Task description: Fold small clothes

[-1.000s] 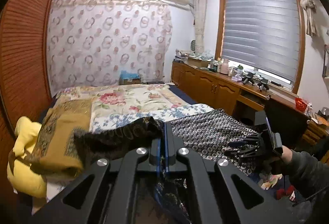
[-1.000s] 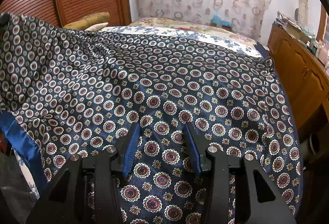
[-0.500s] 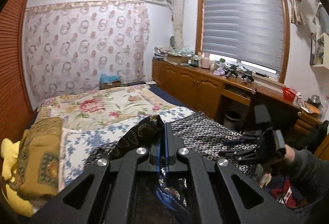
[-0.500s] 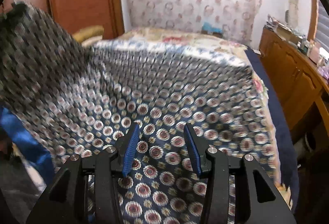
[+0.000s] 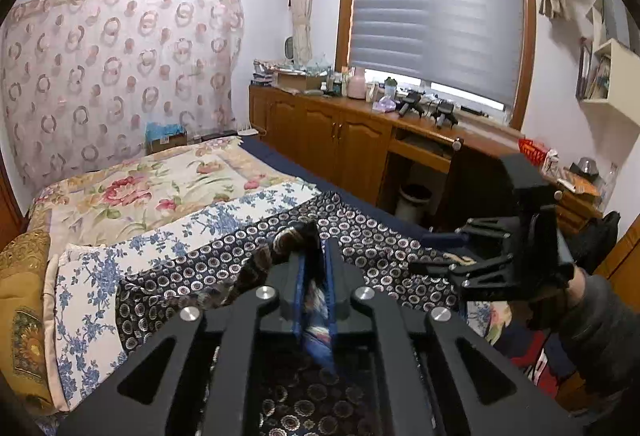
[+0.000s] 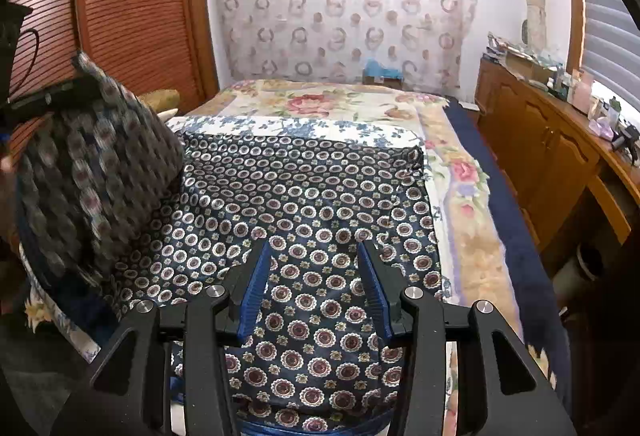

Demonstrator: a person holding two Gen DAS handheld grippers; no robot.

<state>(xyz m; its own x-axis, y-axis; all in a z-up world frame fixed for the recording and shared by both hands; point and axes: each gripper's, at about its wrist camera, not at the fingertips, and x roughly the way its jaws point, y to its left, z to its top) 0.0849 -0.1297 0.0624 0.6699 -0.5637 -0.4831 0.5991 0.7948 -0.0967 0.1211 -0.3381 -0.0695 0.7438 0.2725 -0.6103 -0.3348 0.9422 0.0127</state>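
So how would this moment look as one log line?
left gripper: shut on patterned cloth | right gripper: open, above cloth | cloth on bed

Both wrist cameras sit low over the bed (image 6: 472, 196), sharing the patterned cloth (image 5: 372, 236), its lifted part blurred.

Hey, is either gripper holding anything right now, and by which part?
The left gripper is shut on the patterned cloth, pinching a lifted edge of it. The right gripper is open above it, holding nothing.
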